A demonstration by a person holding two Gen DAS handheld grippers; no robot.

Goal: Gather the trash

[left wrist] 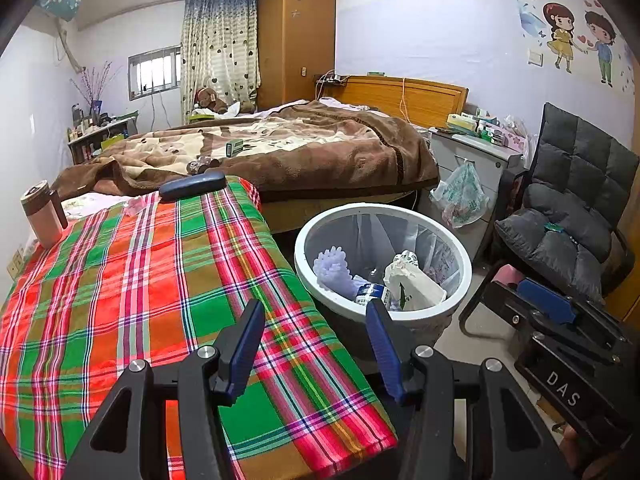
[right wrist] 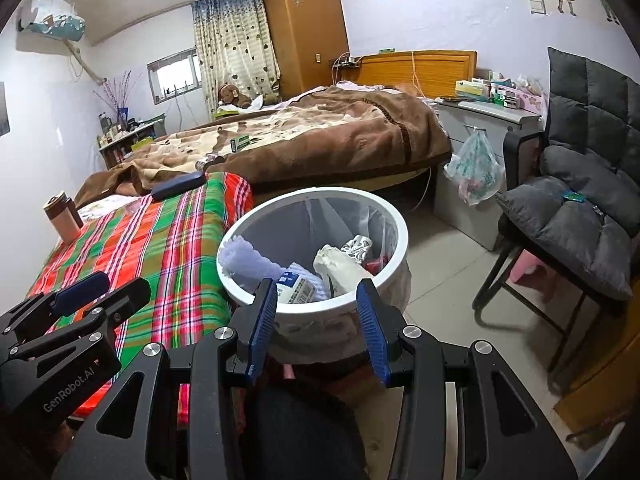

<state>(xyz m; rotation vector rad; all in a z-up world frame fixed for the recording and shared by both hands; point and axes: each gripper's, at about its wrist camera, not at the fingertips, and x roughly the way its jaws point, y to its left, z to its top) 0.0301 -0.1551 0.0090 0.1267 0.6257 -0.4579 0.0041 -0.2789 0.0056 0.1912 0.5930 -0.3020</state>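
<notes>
A white round trash bin (left wrist: 464, 268) (right wrist: 402, 236) stands on the floor between the plaid-covered table and the chair. It holds a purple foam piece (left wrist: 334, 270), a white paper bag (left wrist: 412, 284) and a blue-and-white box (right wrist: 296, 286). My left gripper (left wrist: 314, 308) hangs open over the table's right edge, with nothing between its fingers. My right gripper (right wrist: 316, 286) is open just in front of the bin's near rim and holds nothing. Each gripper shows in the other's view: the right gripper (left wrist: 520, 294) at the far right, the left gripper (right wrist: 108, 292) at the lower left.
The plaid cloth (left wrist: 140, 280) carries a brown cup (left wrist: 42, 216), a dark case (left wrist: 192, 186) and a clear wrapper (left wrist: 134, 206). A green box (left wrist: 234, 147) lies on the bed's brown blanket. A grey cushioned chair (right wrist: 580, 216) bears a teal packet (right wrist: 574, 197). A plastic bag (right wrist: 476, 172) hangs from the nightstand.
</notes>
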